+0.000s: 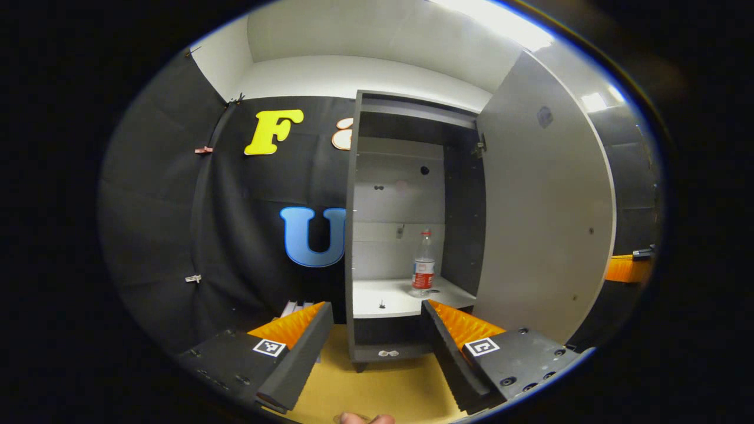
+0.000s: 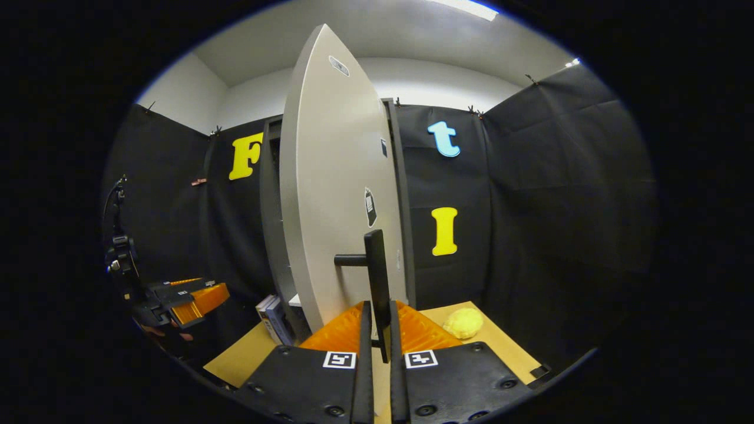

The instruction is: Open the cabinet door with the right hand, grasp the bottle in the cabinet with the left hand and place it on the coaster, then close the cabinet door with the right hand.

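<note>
Inside the open cabinet [image 1: 406, 235], on its pale lower shelf [image 1: 389, 300], the bottle [image 1: 423, 264] stands upright toward the right side, near the dark right wall. It is clear, with a red cap and a red label band, and nothing touches it. A small dark fitting lies on the shelf to its left, well apart from it.

Seen in the left gripper view, the left gripper [image 1: 374, 321] is spread wide and holds nothing; its two fingers frame the shelf front, near the cabinet but short of the bottle. Below them lies the yellow-brown tabletop [image 1: 377, 388], and a fingertip of the person shows at the bottom edge.

The cabinet door [image 1: 542, 200] is swung out to the right, its grey inner face turned toward this camera. In the right gripper view the door [image 2: 330, 194] is seen nearly edge-on, with its black bar handle [image 2: 377, 277] standing out from the outer face. The right gripper [image 2: 379, 330] is pressed together on the lower end of that handle, one finger on each side.

Farther out in the right gripper view, a yellow sponge-like lump [image 2: 463, 323] rests on the table at right, some books [image 2: 272, 318] stand beside the cabinet base, and the left gripper [image 2: 188, 300] hangs at the far left.
</note>
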A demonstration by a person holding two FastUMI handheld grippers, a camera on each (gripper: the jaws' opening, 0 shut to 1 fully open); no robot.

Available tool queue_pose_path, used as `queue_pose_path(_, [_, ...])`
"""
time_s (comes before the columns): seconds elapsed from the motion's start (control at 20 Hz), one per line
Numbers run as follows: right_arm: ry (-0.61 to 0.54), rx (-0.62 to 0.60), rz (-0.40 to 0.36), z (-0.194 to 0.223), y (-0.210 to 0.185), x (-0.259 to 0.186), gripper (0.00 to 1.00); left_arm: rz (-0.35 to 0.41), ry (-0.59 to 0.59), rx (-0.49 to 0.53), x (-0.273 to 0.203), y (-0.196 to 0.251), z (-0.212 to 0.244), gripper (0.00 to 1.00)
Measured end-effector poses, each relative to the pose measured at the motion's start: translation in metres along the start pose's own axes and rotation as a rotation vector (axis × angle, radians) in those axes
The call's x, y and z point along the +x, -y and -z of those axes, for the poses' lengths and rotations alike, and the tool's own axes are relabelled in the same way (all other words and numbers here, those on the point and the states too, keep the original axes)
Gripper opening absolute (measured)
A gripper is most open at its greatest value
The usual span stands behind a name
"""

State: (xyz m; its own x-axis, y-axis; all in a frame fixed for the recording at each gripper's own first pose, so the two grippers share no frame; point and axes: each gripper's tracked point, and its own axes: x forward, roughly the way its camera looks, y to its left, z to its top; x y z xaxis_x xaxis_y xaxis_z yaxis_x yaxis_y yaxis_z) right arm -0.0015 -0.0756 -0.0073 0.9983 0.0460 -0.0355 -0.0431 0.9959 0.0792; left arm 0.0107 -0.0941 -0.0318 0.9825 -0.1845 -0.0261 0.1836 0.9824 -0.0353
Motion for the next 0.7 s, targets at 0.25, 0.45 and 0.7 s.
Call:
queue_pose_path(0.25, [-0.005, -0.017, 0.036, -0.008, 0.050, -0.014, 0.09, 0.002, -0.004, 0.008, 0.014, 0.020, -0.001, 0.95])
queue_pose_path(0.45, [-0.003, 0.012, 0.024, -0.007, 0.054, -0.012, 0.08, -0.014, -0.008, 0.033, 0.024, 0.033, -0.003, 0.92])
queue_pose_path(0.7, [-0.003, 0.007, -0.009, -0.003, 0.056, -0.008, 0.09, -0.025, -0.007, 0.037, 0.037, 0.054, -0.006, 0.94])
